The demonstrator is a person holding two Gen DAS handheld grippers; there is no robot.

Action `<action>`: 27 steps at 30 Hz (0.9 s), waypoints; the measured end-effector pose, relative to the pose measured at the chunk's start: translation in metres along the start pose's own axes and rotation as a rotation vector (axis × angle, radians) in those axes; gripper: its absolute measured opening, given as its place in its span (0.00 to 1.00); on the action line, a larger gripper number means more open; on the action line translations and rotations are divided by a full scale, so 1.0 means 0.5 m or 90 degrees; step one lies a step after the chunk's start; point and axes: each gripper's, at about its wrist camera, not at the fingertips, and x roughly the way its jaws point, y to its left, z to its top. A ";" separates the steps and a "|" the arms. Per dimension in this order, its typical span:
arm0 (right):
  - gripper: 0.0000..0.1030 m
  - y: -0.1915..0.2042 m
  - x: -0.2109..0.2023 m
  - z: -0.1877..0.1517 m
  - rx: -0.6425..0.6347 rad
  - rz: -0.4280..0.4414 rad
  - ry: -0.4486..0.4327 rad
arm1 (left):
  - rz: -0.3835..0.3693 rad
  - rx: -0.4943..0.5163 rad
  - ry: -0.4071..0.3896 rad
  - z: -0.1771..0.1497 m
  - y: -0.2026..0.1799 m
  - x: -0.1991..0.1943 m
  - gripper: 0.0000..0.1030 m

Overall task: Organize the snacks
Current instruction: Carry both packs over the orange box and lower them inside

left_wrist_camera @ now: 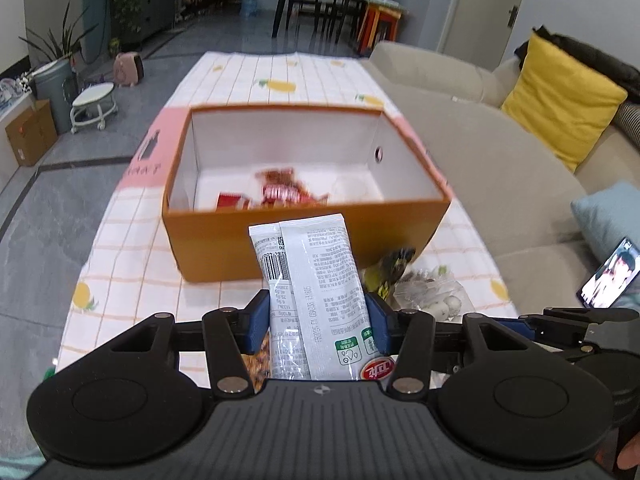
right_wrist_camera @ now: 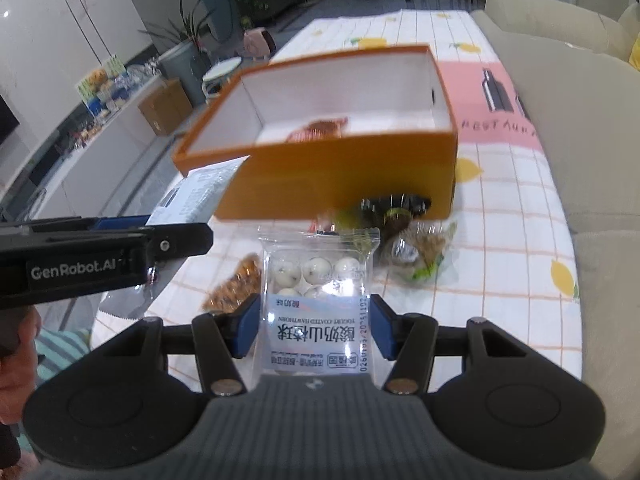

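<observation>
An open orange box (left_wrist_camera: 304, 236) with white inner walls stands on the table; it also shows in the right wrist view (right_wrist_camera: 340, 176). Red snack packets (left_wrist_camera: 276, 194) lie on its floor. My left gripper (left_wrist_camera: 318, 320) is shut on a long white snack packet (left_wrist_camera: 316, 280), held just in front of the box's near wall. My right gripper (right_wrist_camera: 316, 326) is shut on a clear packet of white yogurt-coated hawthorn balls (right_wrist_camera: 318, 292), also in front of the box. The left gripper (right_wrist_camera: 120, 252) shows at the left of the right wrist view.
Loose snacks lie on the checked tablecloth (right_wrist_camera: 500, 264) by the box: a dark packet (right_wrist_camera: 394, 210), a clear one (right_wrist_camera: 416, 256), a brown crunchy one (right_wrist_camera: 236, 288). A beige sofa (left_wrist_camera: 500, 184) runs along the right. A phone (left_wrist_camera: 610, 276) lies on it.
</observation>
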 end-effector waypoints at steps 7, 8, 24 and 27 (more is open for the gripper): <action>0.53 -0.019 -0.040 0.071 0.002 -0.004 -0.053 | -0.014 0.019 -0.032 0.074 0.000 -0.005 0.55; 0.53 -0.021 -0.043 0.085 0.003 -0.002 -0.059 | -0.014 0.021 -0.036 0.086 0.001 -0.003 0.55; 0.53 -0.012 0.073 0.295 -0.069 -0.050 -0.075 | 0.044 0.065 -0.014 0.245 0.034 0.116 0.55; 0.53 -0.008 0.118 0.317 -0.089 -0.069 -0.055 | 0.065 0.079 0.019 0.257 0.043 0.162 0.55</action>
